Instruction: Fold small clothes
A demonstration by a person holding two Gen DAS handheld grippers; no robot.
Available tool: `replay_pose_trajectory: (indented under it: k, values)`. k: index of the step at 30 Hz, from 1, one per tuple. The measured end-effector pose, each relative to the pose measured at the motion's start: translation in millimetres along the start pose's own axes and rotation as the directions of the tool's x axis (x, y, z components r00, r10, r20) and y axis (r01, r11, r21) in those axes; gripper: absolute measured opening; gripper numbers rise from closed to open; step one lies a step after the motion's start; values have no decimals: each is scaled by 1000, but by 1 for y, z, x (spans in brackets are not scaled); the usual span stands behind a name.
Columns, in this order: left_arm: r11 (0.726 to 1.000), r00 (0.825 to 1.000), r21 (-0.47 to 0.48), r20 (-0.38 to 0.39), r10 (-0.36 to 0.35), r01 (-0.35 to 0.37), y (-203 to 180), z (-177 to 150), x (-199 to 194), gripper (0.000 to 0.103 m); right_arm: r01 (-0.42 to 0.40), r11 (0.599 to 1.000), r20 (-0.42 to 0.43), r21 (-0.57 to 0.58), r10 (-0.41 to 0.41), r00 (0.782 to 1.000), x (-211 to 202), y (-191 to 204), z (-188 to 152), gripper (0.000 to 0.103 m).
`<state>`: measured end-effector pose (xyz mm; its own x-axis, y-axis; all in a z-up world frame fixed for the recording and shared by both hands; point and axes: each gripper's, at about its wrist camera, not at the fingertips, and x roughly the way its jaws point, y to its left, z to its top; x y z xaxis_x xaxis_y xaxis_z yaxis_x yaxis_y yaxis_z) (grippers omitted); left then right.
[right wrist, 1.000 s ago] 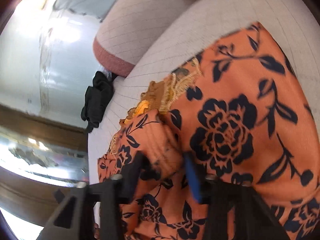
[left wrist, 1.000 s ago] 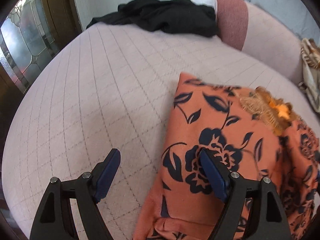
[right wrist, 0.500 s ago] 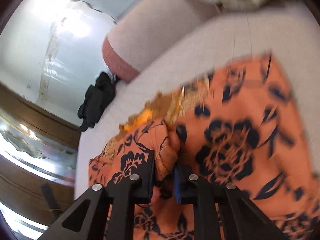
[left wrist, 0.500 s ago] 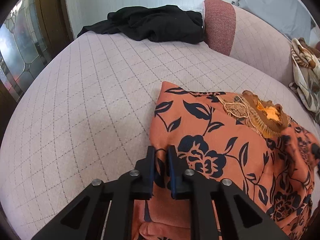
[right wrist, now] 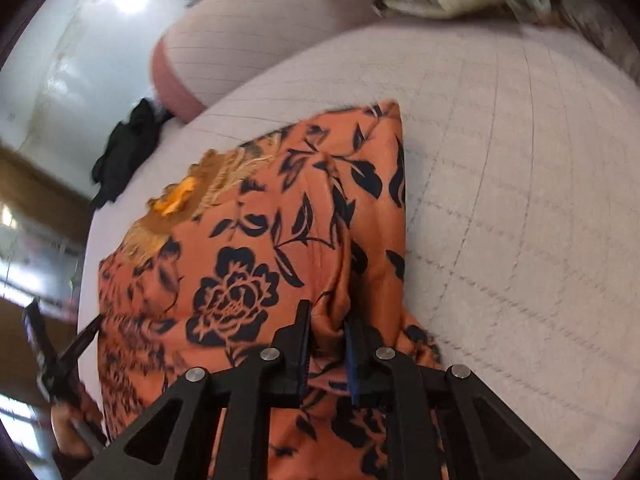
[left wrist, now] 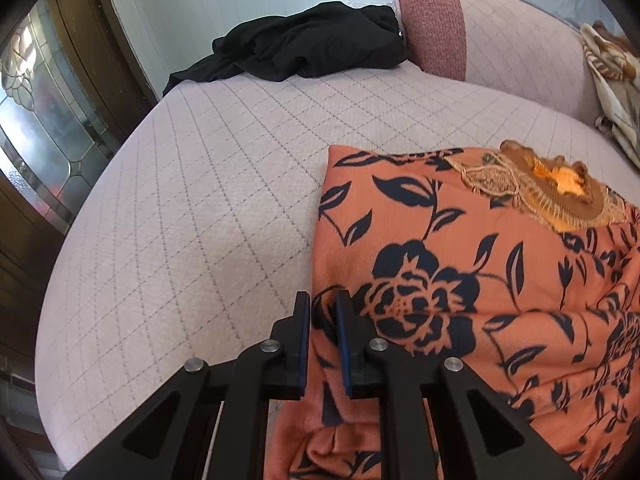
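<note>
An orange garment with dark blue flowers (left wrist: 460, 280) lies on a pale quilted cushion (left wrist: 208, 208), its embroidered neckline (left wrist: 560, 188) toward the back. My left gripper (left wrist: 322, 312) is shut on the garment's left edge, cloth pinched between the blue pads. In the right wrist view the same garment (right wrist: 248, 272) stretches away from me. My right gripper (right wrist: 327, 322) grips a bunched fold of it near its right edge. Its jaws are opening slightly, with the fabric still pressed between them.
A black garment (left wrist: 304, 52) lies crumpled at the cushion's back edge beside a reddish bolster (left wrist: 432, 20). A patterned cream cloth (left wrist: 612, 88) lies at the right. Dark wooden doors with glass (left wrist: 40, 128) stand to the left. Bare quilted surface (right wrist: 520, 200) extends right of the orange garment.
My left gripper has gone from wide open to shut on the garment's left edge. My right gripper has closed on a fold and carried it rightward, rolling as it went.
</note>
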<state>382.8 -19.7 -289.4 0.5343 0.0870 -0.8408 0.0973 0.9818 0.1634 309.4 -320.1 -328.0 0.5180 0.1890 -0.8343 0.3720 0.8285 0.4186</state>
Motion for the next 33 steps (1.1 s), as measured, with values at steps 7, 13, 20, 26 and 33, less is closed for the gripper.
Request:
replay_pose_trajectory:
  k: [7, 13, 20, 26, 33]
  values:
    - [998, 996, -67, 87, -1, 7, 7, -6, -27, 13, 66, 997, 150, 46, -72, 986, -39, -9, 10, 26]
    - [990, 980, -73, 171, -103, 117, 8, -6, -48, 15, -34, 999, 246, 42, 23, 969, -30, 13, 24, 26]
    - [997, 996, 66, 82, -39, 33, -26, -11, -31, 53, -27, 999, 150, 25, 23, 988, 9, 37, 28, 26]
    - [998, 999, 55, 19, -35, 33, -20, -13, -19, 65, 102, 992, -24, -70, -104, 994, 28, 49, 22, 25]
    - [995, 997, 80, 41, -58, 55, -25, -16, -27, 65, 41, 994, -31, -100, -44, 999, 20, 57, 11, 26]
